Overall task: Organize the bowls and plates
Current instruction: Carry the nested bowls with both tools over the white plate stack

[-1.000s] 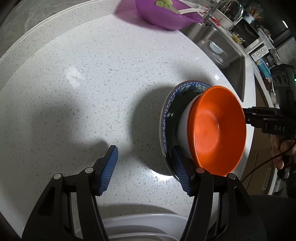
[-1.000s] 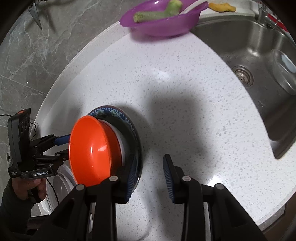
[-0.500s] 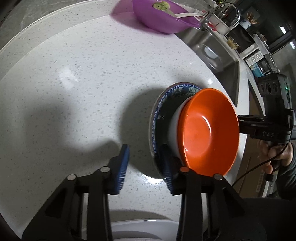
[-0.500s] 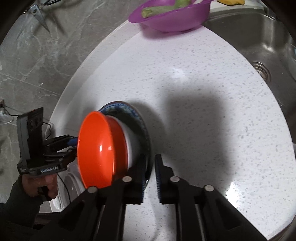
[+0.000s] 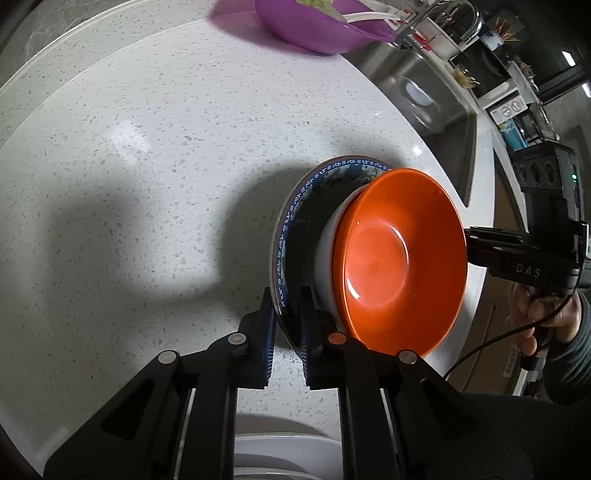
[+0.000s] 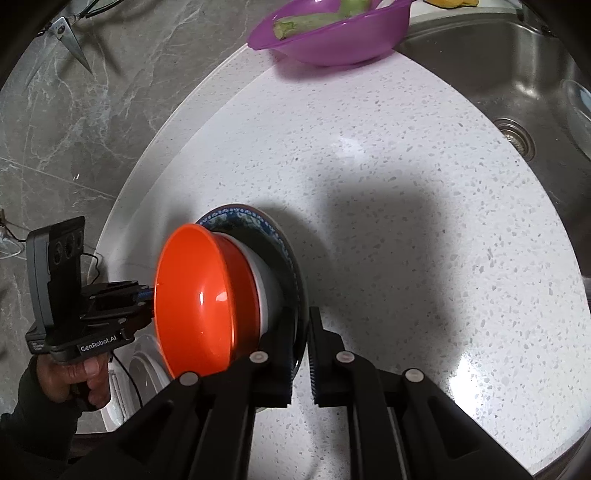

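Observation:
A blue-patterned plate [image 5: 295, 206] [image 6: 236, 214] rests on the white speckled counter [image 5: 147, 184]. In it sits a white bowl [image 5: 327, 240] [image 6: 266, 280], with an orange bowl [image 5: 388, 266] [image 6: 199, 295] nested inside that. My left gripper [image 5: 286, 295] is closing its jaws on the plate's near rim, blue pads against both faces. From the opposite side, my right gripper [image 6: 301, 321] is shut on the plate's rim. Each view shows the other gripper beyond the orange bowl, its tips hidden behind the stack.
A purple bowl [image 5: 317, 29] [image 6: 332, 37] holding a green vegetable stands at the back beside the steel sink [image 5: 417, 85] [image 6: 517, 74]. A white dish [image 5: 277, 443] [image 6: 144, 369] lies by the counter's near edge. Scissors [image 6: 70, 33] hang on the grey wall.
Both grippers' jaws have narrowed from wide apart onto the plate's rim, one on each side. The stack of dishes looks larger and sits higher in both views.

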Demonstrator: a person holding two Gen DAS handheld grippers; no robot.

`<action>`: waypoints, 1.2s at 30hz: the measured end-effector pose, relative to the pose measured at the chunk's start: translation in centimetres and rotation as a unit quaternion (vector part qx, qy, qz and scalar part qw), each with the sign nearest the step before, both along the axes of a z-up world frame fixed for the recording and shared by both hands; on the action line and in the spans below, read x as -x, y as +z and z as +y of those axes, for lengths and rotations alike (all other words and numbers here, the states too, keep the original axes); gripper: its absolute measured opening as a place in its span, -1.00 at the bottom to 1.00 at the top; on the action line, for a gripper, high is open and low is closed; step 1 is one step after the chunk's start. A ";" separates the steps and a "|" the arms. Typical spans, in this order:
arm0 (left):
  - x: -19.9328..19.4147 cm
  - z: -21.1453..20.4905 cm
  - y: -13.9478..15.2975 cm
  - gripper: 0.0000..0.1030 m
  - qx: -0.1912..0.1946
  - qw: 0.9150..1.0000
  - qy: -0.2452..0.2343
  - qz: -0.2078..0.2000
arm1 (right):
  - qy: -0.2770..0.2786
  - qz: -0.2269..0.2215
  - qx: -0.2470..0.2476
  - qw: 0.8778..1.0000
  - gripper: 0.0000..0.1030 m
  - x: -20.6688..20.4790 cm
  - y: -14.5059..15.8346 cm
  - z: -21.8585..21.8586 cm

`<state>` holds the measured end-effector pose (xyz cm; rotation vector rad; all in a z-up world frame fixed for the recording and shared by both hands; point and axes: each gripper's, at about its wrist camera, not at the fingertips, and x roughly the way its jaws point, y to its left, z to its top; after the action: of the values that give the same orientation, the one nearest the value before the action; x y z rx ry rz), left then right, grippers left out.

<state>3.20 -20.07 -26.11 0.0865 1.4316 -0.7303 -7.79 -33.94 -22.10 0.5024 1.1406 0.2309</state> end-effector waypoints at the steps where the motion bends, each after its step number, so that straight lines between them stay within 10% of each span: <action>1: -0.1 0.1 0.0 -0.84 0.002 1.000 0.003 0.003 | -0.002 0.001 0.000 1.000 -0.80 -0.1 0.0 0.1; 36: 0.2 1.7 0.3 -0.86 0.015 0.999 0.045 0.015 | -0.019 0.031 -0.019 0.999 -0.81 -1.4 0.4 -0.6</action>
<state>3.03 -18.34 -25.86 -0.0133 1.4435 -0.6815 -6.34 -34.54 -21.72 0.5680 1.1872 0.2055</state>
